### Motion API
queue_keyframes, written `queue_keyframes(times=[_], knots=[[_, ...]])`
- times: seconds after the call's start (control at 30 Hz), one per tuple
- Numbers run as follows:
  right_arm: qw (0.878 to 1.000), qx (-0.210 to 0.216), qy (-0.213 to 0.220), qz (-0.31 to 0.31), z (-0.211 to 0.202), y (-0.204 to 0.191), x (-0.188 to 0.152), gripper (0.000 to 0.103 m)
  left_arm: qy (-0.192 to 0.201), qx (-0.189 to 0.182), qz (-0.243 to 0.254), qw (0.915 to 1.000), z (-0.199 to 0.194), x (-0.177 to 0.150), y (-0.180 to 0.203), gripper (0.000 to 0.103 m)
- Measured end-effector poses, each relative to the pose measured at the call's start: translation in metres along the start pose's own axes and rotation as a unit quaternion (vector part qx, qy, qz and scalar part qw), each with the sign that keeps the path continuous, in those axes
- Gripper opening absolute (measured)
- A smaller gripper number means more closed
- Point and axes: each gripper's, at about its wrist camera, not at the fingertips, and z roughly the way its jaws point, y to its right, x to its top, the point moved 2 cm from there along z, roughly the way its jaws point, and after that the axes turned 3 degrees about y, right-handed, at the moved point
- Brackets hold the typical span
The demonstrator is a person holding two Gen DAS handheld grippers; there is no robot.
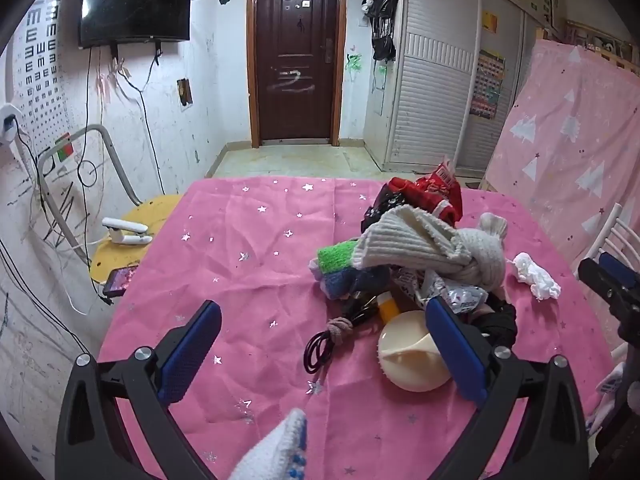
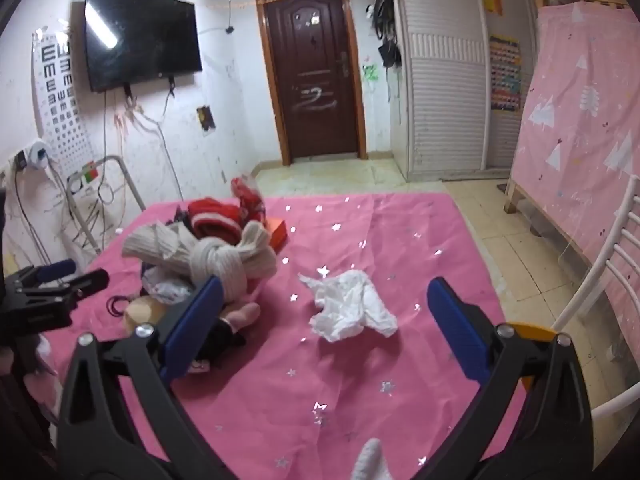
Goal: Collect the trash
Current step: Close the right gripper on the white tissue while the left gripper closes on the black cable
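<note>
We find both tongs spread and empty; the right gripper [image 2: 324,328] frames the crumpled tissue [image 2: 350,310], the left gripper [image 1: 320,348] idle. Next: lower and pinch.

One crumpled tissue [image 2: 352,312], one knotted scarf [image 2: 218,262], one cream brush [image 1: 412,360], two tongs

A desk [image 2: 360,380] under a pink cloth with silver stars carried everything. A crumpled white tissue [image 2: 352,310] lay on the cloth between the right fingers [image 2: 458,330], apart from the rest. Beside the right gripper's left finger sat a heap: a knotted cream knit [image 2: 218,258], red wrappers [image 2: 218,216] behind it. Between the left fingers [image 1: 190,350] the cloth was bare but for a coiled black cable [image 1: 316,350]; a cream round brush [image 1: 408,360] lay against the right-hand finger.
</note>
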Motion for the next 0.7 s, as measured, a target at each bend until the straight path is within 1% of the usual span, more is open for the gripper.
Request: queue_keyframes(times=[0.13,0.17,0.2,0.23,0.37,0.43,0.5,0.53,0.57,0.6,0.63,0.7], knots=[[1.000,-0.001,-0.025,0.004,0.015,0.002,-0.003,0.098,-0.008,-0.010,0.016,0.9998,0.002,-0.003,-0.001,0.094],[1.000,-0.003,-0.030,0.005,0.018,0.004,-0.002,0.098,-0.007,-0.009,0.022,0.9997,0.012,-0.003,-0.001,0.094],[0.999,-0.006,-0.036,0.005,0.021,0.005,-0.003,0.098,-0.013,-0.011,0.025,0.9995,0.012,-0.004,0.002,0.094],[0.999,-0.009,-0.041,0.006,0.025,0.007,-0.003,0.098,-0.022,-0.014,0.025,0.9994,0.010,-0.006,0.002,0.094],[0.998,-0.014,-0.063,0.008,0.036,0.013,-0.003,0.098,-0.044,-0.014,0.026,0.9986,0.024,-0.008,-0.002,0.092],[0.997,-0.016,-0.072,0.006,0.040,0.014,-0.002,0.098,-0.041,-0.014,0.020,0.9989,0.030,-0.008,-0.007,0.089],[0.997,-0.017,-0.080,0.003,0.046,0.014,-0.002,0.098,-0.047,-0.014,0.017,0.9987,0.037,-0.008,-0.012,0.078],[0.996,-0.017,-0.085,0.002,0.048,0.014,-0.002,0.098,-0.047,-0.018,0.016,0.9986,0.041,-0.009,-0.014,0.075],[0.996,-0.017,-0.091,0.002,0.050,0.013,-0.002,0.098,-0.052,-0.022,0.019,0.9982,0.046,-0.009,-0.016,0.066],[0.995,-0.015,-0.096,0.001,0.052,0.013,-0.002,0.098,-0.059,-0.026,0.024,0.9976,0.050,-0.010,-0.016,0.060],[0.995,-0.014,-0.099,0.000,0.054,0.012,-0.001,0.098,-0.066,-0.032,0.029,0.9969,0.054,-0.011,-0.016,0.058],[0.994,-0.018,-0.107,-0.003,0.058,0.011,-0.001,0.098,-0.076,-0.042,0.041,0.9954,0.061,-0.012,-0.014,0.048]])
